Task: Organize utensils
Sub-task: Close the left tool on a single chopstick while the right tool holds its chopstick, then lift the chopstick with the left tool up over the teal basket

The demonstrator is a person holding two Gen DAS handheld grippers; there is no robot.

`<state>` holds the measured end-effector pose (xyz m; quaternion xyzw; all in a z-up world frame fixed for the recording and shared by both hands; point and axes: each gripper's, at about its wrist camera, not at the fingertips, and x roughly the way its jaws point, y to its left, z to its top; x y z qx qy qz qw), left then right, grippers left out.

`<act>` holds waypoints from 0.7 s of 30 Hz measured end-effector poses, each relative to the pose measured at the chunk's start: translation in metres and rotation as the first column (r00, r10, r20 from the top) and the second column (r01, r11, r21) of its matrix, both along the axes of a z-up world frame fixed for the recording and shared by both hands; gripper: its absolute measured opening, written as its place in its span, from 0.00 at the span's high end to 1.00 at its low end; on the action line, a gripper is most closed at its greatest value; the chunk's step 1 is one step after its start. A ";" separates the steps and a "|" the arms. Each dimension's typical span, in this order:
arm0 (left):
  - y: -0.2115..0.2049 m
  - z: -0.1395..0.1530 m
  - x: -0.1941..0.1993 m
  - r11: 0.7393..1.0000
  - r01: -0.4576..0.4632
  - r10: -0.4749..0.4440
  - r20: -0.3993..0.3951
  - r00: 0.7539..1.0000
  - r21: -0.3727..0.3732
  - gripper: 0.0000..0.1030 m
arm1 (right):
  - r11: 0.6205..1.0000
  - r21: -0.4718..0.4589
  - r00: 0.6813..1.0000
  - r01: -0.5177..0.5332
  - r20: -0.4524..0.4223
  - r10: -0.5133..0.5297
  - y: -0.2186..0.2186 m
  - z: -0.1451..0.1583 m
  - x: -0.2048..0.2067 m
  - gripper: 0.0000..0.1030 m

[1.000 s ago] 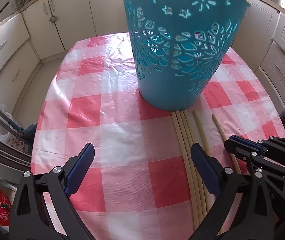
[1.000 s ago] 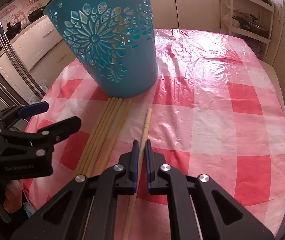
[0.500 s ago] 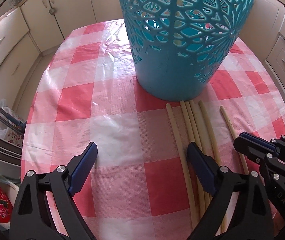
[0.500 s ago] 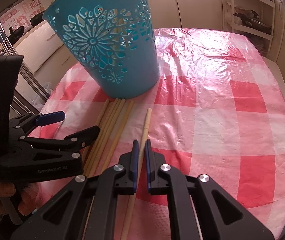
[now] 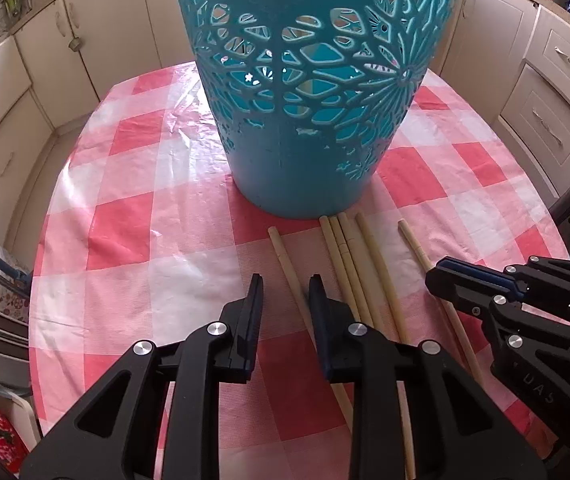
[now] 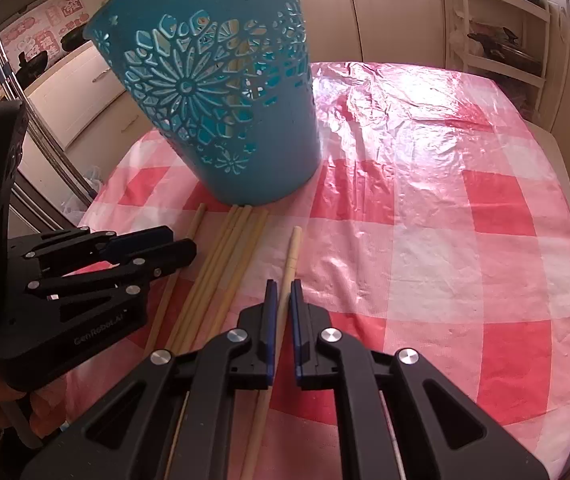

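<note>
**Ana:** Tabletop (image 5: 133, 216) first: red-and-white checked cloth, with the teal basket (image 5: 305, 120) standing upright near the middle. Six pale chopsticks lie flat in front of it, tips toward its base.

**Ben:** What has changed in the last second?

**Ana:** The left hand-held gripper (image 5: 285, 300) was spread wide with nothing between its pads. Now its jaws have narrowed sharply and sit either side of the leftmost chopstick (image 5: 285, 256), which lay against the bundle a second ago and has slid off to the left. A gap shows on each side of the stick, so it looks not quite clamped, though the fisheye makes that hard to be sure of.

**Ben:** And the right one?

**Ana:** The right hand-held gripper (image 6: 281, 300) has stayed as it was, jaws drawn in around the lone chopstick (image 6: 291, 256) on the right; it looks clenched on it, with the stick flat on the cloth.

**Ben:** So each side now has its own stick.

**Ana:** That is my reading: both are lined up for a lift into the basket.

**Ben:** Orientation?

**Ana:** Every stick's long axis runs from the grippers toward the basket. The four bundled chopsticks (image 5: 353, 264) lie side by side, touching, between the two singled-out ones, their far ends just beside the basket's foot.
</note>
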<state>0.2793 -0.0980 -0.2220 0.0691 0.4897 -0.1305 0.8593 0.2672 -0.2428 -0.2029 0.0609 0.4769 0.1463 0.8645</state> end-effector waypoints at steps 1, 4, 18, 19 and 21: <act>-0.001 0.000 0.000 1.000 0.000 0.000 0.004 1.000 0.007 0.78 | 1.000 0.000 1.000 0.001 0.000 -0.001 0.000 0.000 0.000 0.93; -0.002 0.001 0.000 1.000 0.006 -0.006 -0.006 1.000 0.005 0.85 | 1.000 0.000 1.000 0.002 0.003 -0.002 0.000 0.000 0.001 0.93; -0.003 0.004 -0.003 1.000 0.014 -0.014 0.005 1.000 0.022 0.95 | 0.999 -0.035 0.999 -0.011 0.037 0.012 0.007 -0.001 0.001 0.93; -0.001 0.007 -0.003 1.000 0.013 -0.013 0.011 1.000 0.020 0.95 | 0.999 -0.036 0.999 -0.012 0.038 0.013 0.007 -0.001 0.001 0.93; 0.003 0.010 -0.005 1.000 0.012 -0.013 0.016 1.000 0.021 0.95 | 0.999 -0.036 0.999 -0.011 0.041 0.013 0.008 -0.002 0.000 0.93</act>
